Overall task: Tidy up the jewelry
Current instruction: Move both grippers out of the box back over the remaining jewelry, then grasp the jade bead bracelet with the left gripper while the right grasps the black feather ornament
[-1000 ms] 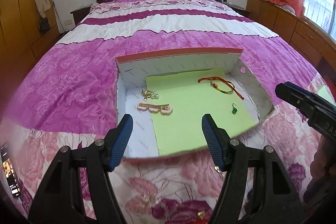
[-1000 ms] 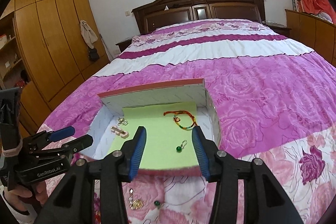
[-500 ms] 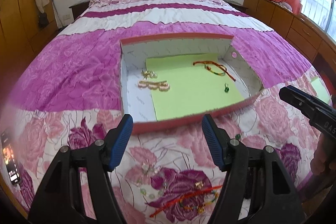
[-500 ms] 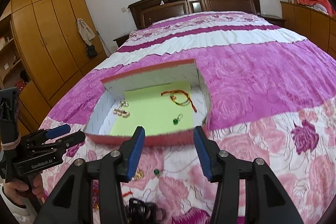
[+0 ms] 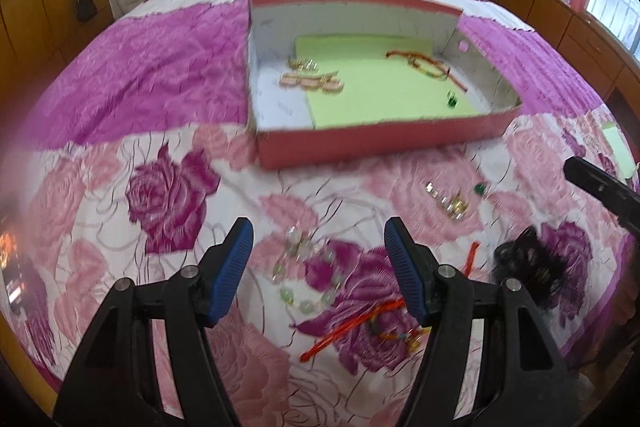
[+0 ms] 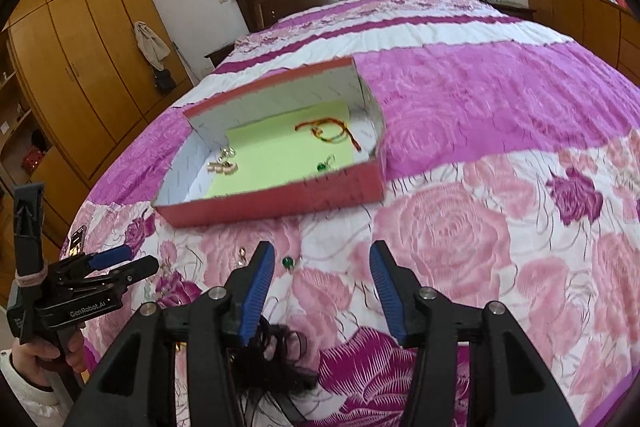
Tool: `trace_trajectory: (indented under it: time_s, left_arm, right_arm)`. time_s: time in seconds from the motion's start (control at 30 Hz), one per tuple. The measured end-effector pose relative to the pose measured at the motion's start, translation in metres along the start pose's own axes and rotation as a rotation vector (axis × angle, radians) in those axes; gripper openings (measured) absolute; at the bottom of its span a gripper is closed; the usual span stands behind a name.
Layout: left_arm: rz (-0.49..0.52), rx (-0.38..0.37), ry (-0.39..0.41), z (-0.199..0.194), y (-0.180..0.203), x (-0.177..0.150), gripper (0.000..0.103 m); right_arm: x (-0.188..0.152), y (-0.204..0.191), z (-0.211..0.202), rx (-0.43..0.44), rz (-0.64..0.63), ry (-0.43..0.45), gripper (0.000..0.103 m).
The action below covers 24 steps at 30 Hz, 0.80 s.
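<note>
Both grippers have drawn back from the box (image 5: 384, 143) toward the near edge of the bed (image 5: 132, 59) and tipped further down. A second ago each camera looked into the box over its near wall; now the box sits at 12 o'clock in both views, and loose jewelry on the bedspread fills the foreground.

Left gripper (image 5: 318, 269): jaws apart, nothing between the pads. A pale green bead bracelet (image 5: 306, 277) lies just ahead between the fingers, not touched. At 4 o'clock, a red cord bracelet (image 5: 352, 327). At 2 o'clock, gold earrings (image 5: 448, 201) and a green stud (image 5: 480, 189). A black hair tie (image 5: 524, 263) lies at 3 o'clock.

Right gripper (image 6: 322, 287): jaws apart, empty, little changed in width. A green stud (image 6: 287, 262) lies just inside its left finger; the black hair tie (image 6: 276, 351) sits under that finger at 7 o'clock.

Already in the box, on the green sheet (image 5: 380, 83): a pink clip (image 5: 312, 83), small gold pieces (image 5: 304, 65), a red cord bracelet (image 5: 424, 63), a green stud (image 5: 452, 101).

Judgement: the last drop-off looks finished and the next pickup is opening. About half the pieces look sorted. The bead bracelet seems the left's likely target, the stud the right's; both are small on soft cloth, so a pinch may snag fabric.
</note>
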<state>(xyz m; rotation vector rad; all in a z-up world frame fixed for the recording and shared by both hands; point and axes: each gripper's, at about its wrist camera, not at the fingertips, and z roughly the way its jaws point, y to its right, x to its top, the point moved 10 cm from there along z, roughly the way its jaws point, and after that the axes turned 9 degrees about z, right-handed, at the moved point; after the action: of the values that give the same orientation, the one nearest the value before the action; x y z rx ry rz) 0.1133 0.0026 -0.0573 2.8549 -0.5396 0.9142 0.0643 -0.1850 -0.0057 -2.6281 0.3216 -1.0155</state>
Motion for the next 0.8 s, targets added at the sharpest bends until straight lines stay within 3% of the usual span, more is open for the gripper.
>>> trace_trajectory:
  time_s: [0.37, 0.43, 0.8]
  left_arm:
    - [0.0, 0.039, -0.078, 0.019, -0.006, -0.028, 0.061]
    - [0.006, 0.051, -0.085, 0.023, -0.006, -0.034, 0.061]
    - [0.0, 0.058, -0.025, 0.031, -0.008, -0.035, 0.059]
  right_arm:
    - [-0.016, 0.01, 0.002, -0.021, 0.035, -0.036, 0.057]
    - [-0.019, 0.011, 0.002, -0.02, 0.044, -0.045, 0.062]
    - [-0.034, 0.009, 0.003, -0.036, 0.066, -0.089, 0.068]
